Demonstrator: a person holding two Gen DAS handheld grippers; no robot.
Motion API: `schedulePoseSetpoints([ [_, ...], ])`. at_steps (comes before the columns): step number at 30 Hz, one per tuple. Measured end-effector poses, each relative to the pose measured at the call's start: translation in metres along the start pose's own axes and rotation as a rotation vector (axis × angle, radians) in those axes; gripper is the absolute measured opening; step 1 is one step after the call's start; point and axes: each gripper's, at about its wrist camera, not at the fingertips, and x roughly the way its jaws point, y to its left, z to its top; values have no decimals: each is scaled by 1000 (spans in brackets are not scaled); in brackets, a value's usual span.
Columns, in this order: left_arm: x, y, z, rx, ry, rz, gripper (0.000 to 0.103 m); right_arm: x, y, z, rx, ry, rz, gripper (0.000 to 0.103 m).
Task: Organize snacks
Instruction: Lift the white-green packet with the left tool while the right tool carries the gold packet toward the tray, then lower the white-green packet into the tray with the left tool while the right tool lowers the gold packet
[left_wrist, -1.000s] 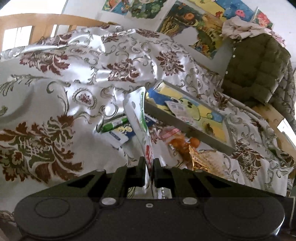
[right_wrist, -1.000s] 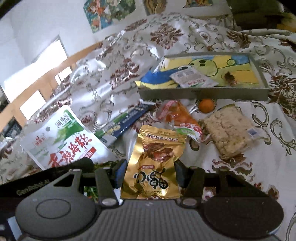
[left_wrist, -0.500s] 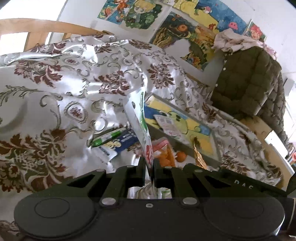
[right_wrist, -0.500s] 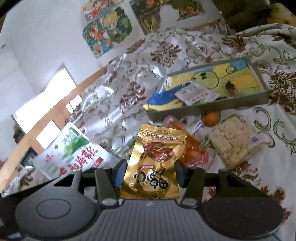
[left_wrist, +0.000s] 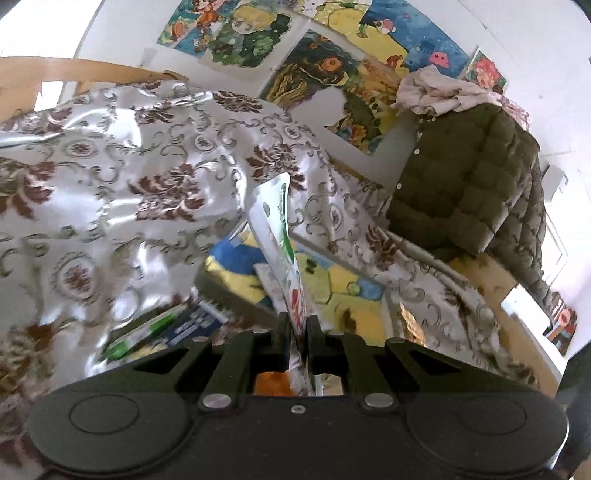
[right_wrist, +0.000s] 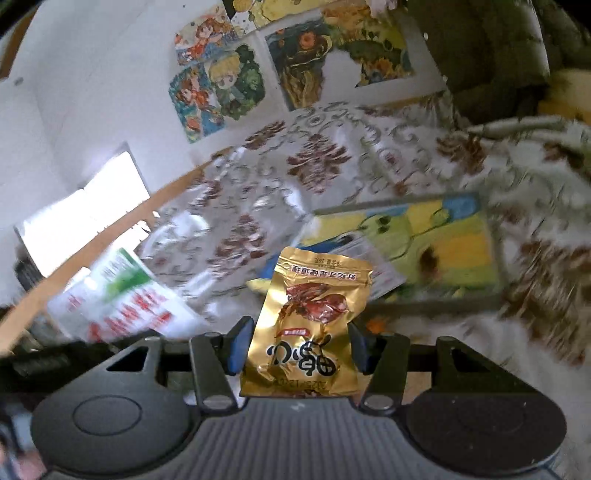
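both tongs carry something. our left gripper (left_wrist: 295, 334) is clenched on the bottom edge of a white and green snack packet (left_wrist: 282, 251), which stands up edge-on between the narrow jaws; in the right wrist view the same packet (right_wrist: 118, 299) shows its face with red print, off to the left. our right gripper (right_wrist: 297, 349) clamps a gold pouch (right_wrist: 308, 325) by its sides, its blue pads (right_wrist: 236, 349) pressed against the crinkled foil, the printing upside down to us. beyond both lies the tray (right_wrist: 495, 299) with a yellow, green and blue cartoon lining, resting on the floral satin cloth (left_wrist: 147, 177); a flat white sachet (right_wrist: 376, 273) sits inside it. beside the tray's near corner we see a green and blue packet (left_wrist: 166, 328) on the cloth. a green quilted jacket (left_wrist: 476, 184) hangs behind.
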Motion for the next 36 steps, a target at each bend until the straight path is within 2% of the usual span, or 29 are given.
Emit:
schedulePoseSetpoints([
  [7, 73, -16, 26, -22, 46, 5, 8, 28, -44, 15, 138, -74, -28, 59],
  [12, 124, -25, 35, -9, 86, 18, 8, 51, -61, 26, 128, -93, -70, 59],
  [19, 188, -33, 37, -63, 154, -11, 8, 72, -90, 34, 153, -105, -141, 59],
  [23, 217, -41, 35, -74, 167, -17, 8, 80, -109, 36, 202, -112, -161, 59],
  [28, 245, -49, 30, -41, 188, 16, 8, 92, -125, 32, 222, -79, -184, 59],
  [36, 265, -47, 16, -30, 228, 41, 8, 103, -133, 29, 223, -50, -201, 60],
])
